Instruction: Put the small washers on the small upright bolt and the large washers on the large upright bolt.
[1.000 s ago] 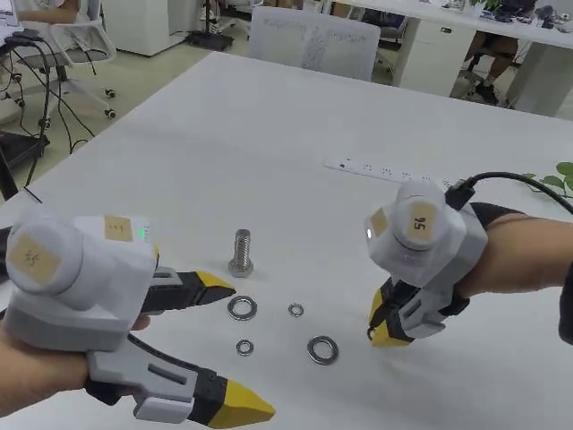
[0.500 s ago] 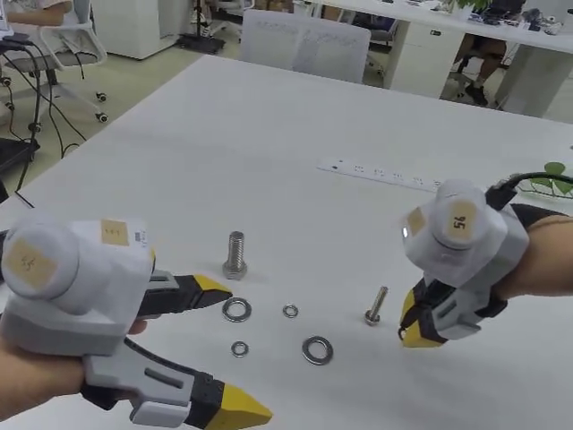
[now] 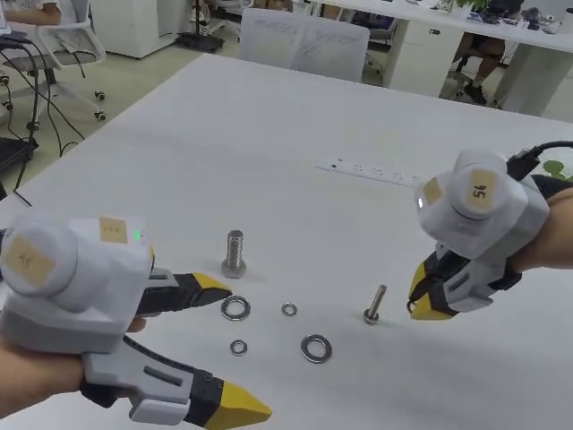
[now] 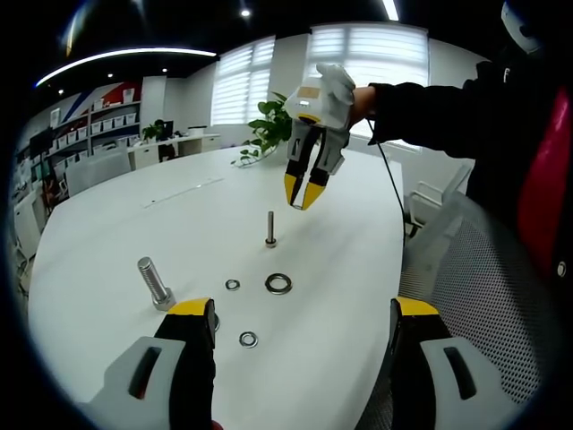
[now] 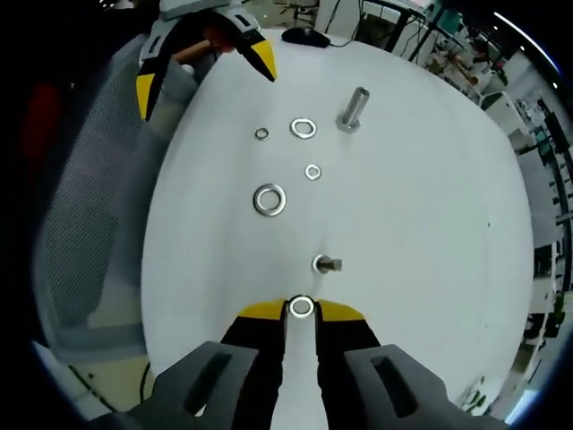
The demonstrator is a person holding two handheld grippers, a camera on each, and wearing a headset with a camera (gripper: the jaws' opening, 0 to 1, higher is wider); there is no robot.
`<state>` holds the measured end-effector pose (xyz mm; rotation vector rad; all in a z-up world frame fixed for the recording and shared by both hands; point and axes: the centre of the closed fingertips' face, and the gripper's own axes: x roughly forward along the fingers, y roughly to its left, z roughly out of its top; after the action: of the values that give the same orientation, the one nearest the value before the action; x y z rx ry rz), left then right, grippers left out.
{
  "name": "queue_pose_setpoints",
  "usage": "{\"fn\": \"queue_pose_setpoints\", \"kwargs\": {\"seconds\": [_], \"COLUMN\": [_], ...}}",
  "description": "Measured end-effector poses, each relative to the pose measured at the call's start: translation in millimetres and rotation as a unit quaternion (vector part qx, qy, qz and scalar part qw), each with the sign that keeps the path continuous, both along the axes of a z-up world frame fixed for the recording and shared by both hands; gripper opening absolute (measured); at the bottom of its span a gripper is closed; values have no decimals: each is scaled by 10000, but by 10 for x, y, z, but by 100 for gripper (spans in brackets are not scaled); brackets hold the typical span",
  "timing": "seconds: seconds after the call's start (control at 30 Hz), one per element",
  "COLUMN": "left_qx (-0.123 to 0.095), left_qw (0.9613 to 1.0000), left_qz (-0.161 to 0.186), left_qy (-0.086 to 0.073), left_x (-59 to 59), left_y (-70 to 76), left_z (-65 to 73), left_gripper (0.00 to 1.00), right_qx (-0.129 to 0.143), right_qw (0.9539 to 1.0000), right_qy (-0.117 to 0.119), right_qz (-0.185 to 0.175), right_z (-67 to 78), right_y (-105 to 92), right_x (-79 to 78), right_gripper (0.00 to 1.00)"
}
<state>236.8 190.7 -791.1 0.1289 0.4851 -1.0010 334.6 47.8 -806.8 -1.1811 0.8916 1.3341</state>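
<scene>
Lower left in the head view, the left gripper [image 3: 226,349] has its jaws spread wide, nothing between them. At frame centre, two large silver flat washers [image 3: 316,348] and two small silver washers [image 3: 238,347] lie loose on the white tabletop [image 3: 295,134]. Beyond them stands the large silver hex bolt [image 3: 234,253]; the small silver bolt [image 3: 375,305] stands centre right, just beside the right gripper [image 3: 428,306]. The right gripper view shows those jaws clamped on a third small silver washer [image 5: 302,307], hidden in the head view.
</scene>
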Motion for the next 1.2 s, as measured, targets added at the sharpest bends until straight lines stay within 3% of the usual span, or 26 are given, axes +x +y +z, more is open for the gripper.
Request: {"fn": "queue_pose_setpoints", "kwargs": {"seconds": [0.17,0.43,1.2], "left_qx": [-8,-4,-25], "left_qw": [10000,10000,9999], "left_qz": [24,49,99], "left_qy": [-17,-22,-6], "left_x": [-1,5,32], "left_y": [7,19,30], "left_z": [14,22,6], "left_gripper": [80,80,79], "right_qx": [35,22,-85], "right_qw": [9999,9997,9995], "right_qy": [-86,-150,-84], "right_qz": [93,195,283], "right_z": [75,66,-84], "right_y": [100,201,277], "right_x": [46,137,233], "right_gripper": [13,13,13]}}
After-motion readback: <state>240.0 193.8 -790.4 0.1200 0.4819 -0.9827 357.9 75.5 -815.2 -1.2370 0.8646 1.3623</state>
